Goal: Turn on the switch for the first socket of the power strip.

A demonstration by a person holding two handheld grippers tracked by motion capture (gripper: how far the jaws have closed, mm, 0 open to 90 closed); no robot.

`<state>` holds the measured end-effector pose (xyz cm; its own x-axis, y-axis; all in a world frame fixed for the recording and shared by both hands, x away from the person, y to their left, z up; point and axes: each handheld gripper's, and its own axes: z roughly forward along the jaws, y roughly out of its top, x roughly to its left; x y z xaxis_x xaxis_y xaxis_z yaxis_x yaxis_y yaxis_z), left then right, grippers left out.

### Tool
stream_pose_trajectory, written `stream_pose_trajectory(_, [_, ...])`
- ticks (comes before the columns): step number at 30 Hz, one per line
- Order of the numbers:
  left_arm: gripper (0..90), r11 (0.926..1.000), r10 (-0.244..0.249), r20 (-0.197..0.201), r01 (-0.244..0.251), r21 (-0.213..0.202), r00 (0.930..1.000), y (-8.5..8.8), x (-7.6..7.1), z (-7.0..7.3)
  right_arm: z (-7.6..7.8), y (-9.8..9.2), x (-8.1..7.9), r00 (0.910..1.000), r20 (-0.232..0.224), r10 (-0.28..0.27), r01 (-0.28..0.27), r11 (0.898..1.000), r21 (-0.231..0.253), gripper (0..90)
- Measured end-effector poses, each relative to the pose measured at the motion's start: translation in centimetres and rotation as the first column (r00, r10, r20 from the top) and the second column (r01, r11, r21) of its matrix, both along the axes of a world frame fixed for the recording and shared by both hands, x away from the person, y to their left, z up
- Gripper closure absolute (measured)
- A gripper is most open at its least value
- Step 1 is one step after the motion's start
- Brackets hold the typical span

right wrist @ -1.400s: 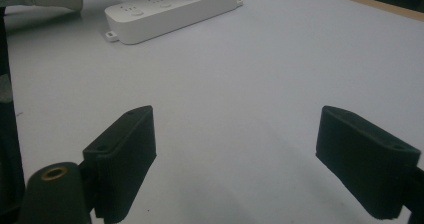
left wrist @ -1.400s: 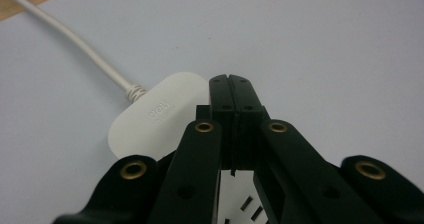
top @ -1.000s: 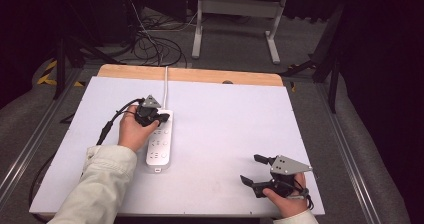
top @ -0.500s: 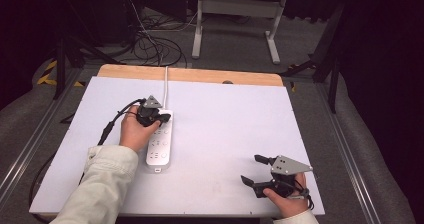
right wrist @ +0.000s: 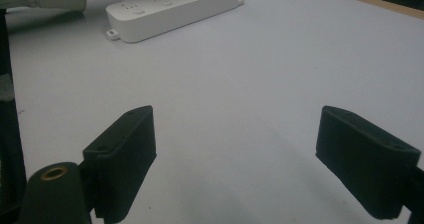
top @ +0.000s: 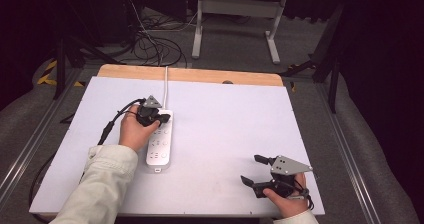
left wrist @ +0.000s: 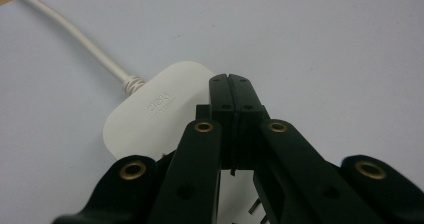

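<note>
Left gripper view, power strip under closed left hand-held gripper

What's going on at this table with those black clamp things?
A person holds a two-jaw gripper in each hand. The left gripper, jaws closed together with nothing between them, sits over the cord end of a white power strip lying on the white table, perhaps pressing on it. The right gripper rests near the table's front edge, jaws wide open and empty, away from the strip.
</note>
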<state>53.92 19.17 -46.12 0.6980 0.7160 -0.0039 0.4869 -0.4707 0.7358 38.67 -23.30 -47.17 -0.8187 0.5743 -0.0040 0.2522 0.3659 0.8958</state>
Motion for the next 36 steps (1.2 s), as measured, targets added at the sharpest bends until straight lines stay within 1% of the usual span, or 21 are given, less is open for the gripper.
stream_pose_trajectory(4, [90.0,0.9999,0.009,-0.004,-0.009,-0.011,1.0,0.03,0.13,-0.05,-0.01,0.02,0.0,1.0,0.0,0.002,-0.002,1.0,-0.002,16.4])
stream_pose_trajectory(7, [90.0,1.0,0.005,-0.006,-0.005,0.0,1.0,-0.01,0.09,-0.03,-0.02,0.02,-0.01,1.0,-0.001,0.002,-0.002,1.0,-0.005,16.5])
stream_pose_trajectory(8, [90.0,0.9999,0.006,0.003,-0.006,0.012,1.0,-0.03,0.08,0.01,-0.02,0.02,-0.02,1.0,-0.001,0.002,-0.002,1.0,-0.004,16.4])
stream_pose_trajectory(10, [90.0,1.0,0.005,-0.004,-0.005,0.008,1.0,-0.14,0.05,-0.02,-0.01,0.02,-0.02,1.0,-0.001,0.002,-0.002,1.0,-0.004,16.4])
stream_pose_trajectory(15, [90.0,0.9995,0.008,-0.002,-0.007,0.032,1.0,-0.34,0.04,0.11,-0.01,0.04,-0.08,1.0,-0.002,0.003,-0.003,1.0,-0.004,16.4])
stream_pose_trajectory(19, [90.0,0.9994,0.013,-0.003,-0.013,0.032,0.9999,-0.4,-0.01,0.08,-0.01,0.03,-0.09,1.0,-0.001,0.002,-0.002,1.0,-0.005,16.5])
stream_pose_trajectory(24, [90.0,0.9995,0.021,-0.021,-0.02,0.023,0.9995,-0.38,0.06,0.09,-0.05,0.06,-0.11,1.0,-0.002,0.003,-0.003,1.0,-0.004,16.4])
stream_pose_trajectory(28, [90.0,0.999,0.025,-0.019,-0.025,0.038,0.9995,-0.55,-0.06,0.14,-0.05,0.01,-0.14,1.0,-0.003,0.003,-0.003,1.0,-0.005,16.4])
stream_pose_trajectory(33, [90.0,0.9993,0.026,-0.015,-0.025,0.027,0.9996,-0.4,-0.07,0.03,-0.05,0.0,-0.18,1.0,-0.002,0.003,-0.003,1.0,-0.003,16.4])
stream_pose_trajectory(35, [90.0,0.9991,0.027,-0.009,-0.027,0.033,0.9996,-0.38,0.0,0.06,-0.03,-0.01,-0.2,1.0,-0.004,0.002,-0.002,1.0,-0.002,16.5])
stream_pose_trajectory(36, [90.0,0.9991,0.028,-0.013,-0.028,0.032,0.9995,-0.4,-0.02,0.05,-0.03,-0.03,-0.2,1.0,-0.003,0.001,-0.001,1.0,-0.002,16.4])
